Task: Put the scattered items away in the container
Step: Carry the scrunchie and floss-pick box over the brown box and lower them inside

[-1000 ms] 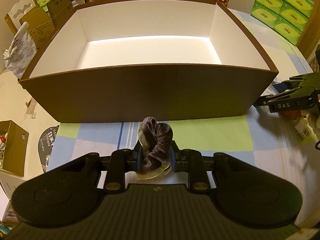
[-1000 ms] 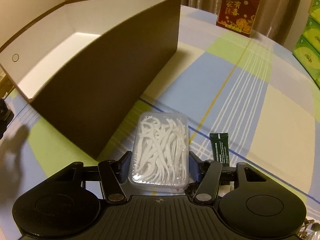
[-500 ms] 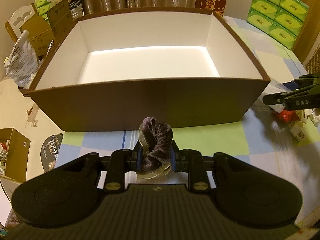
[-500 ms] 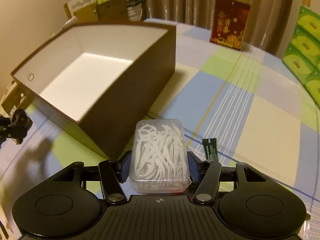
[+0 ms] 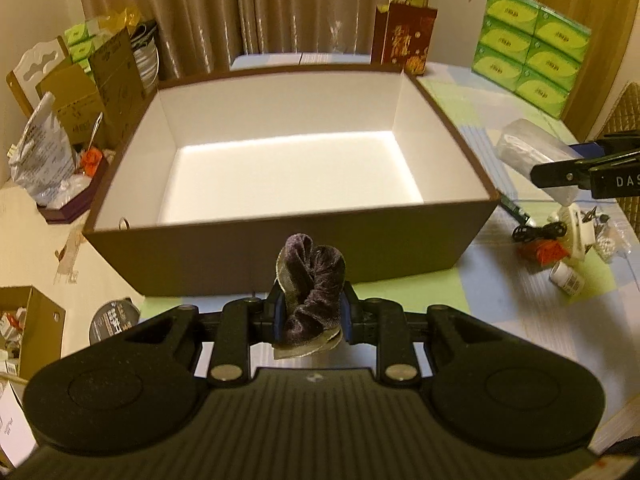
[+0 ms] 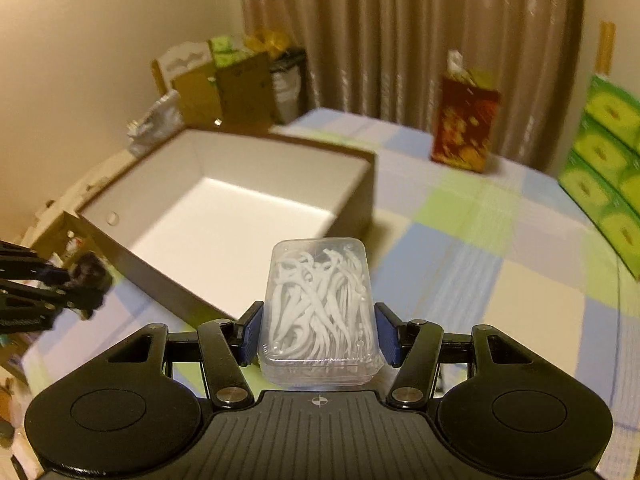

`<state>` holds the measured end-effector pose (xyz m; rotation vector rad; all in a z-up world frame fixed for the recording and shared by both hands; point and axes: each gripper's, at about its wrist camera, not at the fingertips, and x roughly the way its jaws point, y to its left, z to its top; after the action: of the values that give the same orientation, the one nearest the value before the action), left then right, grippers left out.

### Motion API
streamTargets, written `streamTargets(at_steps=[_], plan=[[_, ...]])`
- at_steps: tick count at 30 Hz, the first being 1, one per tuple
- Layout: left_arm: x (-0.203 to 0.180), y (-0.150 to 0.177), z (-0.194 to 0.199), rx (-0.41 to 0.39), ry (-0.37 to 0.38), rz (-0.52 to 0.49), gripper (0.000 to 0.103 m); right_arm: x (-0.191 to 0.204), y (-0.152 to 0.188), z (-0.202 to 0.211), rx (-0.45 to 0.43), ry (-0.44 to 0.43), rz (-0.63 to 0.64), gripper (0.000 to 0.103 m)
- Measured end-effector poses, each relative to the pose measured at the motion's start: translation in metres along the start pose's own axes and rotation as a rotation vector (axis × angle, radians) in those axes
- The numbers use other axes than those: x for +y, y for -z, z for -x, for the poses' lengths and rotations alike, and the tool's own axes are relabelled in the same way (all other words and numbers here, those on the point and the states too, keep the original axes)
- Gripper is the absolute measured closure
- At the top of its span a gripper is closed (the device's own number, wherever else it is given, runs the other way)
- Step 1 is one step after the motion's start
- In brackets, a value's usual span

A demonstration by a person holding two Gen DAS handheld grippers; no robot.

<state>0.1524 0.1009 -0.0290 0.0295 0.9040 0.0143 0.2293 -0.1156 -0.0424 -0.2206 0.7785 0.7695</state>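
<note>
- The left gripper (image 5: 311, 312) is clamped on a crumpled dark velvet scrunchie (image 5: 312, 304), pinched low so that most of the soft fabric bulges up above the blue pads; a firm pinch looks needed to stop such a limp thing slipping out.
- The right gripper (image 6: 319, 334) grips a clear plastic box of white floss picks (image 6: 319, 312) by its two long sides, the box lying flat and its far end sticking out past the fingers, which should let it drop cleanly when let go.
- Both loads hang in the air just short of the container (image 5: 280, 240), a large brown cardboard box with a white, bare inside. The scrunchie is in front of the near wall, the floss box near the box's corner, neither yet over the opening.
- My guess is that both are about to be carried over the rim and released inside.
- More clutter waits on the table to the right of the box: a black cable (image 5: 538, 232), something orange (image 5: 546, 250), a small white bottle (image 5: 566, 276) and a green sachet (image 5: 514, 208).
- The table wears a checked cloth (image 6: 460, 216) of blue, green and cream.
- Round the room are beige curtains (image 5: 248, 12), stacked green tissue packs (image 5: 528, 64), a red gift bag (image 5: 404, 38) on the far end of the table, and cardboard boxes (image 5: 92, 92) by the wall.
</note>
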Motion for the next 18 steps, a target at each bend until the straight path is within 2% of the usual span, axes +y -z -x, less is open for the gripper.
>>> streamTargets(at_steps=[9, 18], plan=[[0.011, -0.032, 0.002, -0.065, -0.009, -0.043, 0.081, 0.051, -0.032, -0.02, -0.059, -0.081, 0.051, 0.049], [0.031, -0.057, -0.011, -0.091, -0.025, -0.072, 0.081, 0.063, -0.045, -0.046, -0.044, -0.065, 0.05, 0.049]])
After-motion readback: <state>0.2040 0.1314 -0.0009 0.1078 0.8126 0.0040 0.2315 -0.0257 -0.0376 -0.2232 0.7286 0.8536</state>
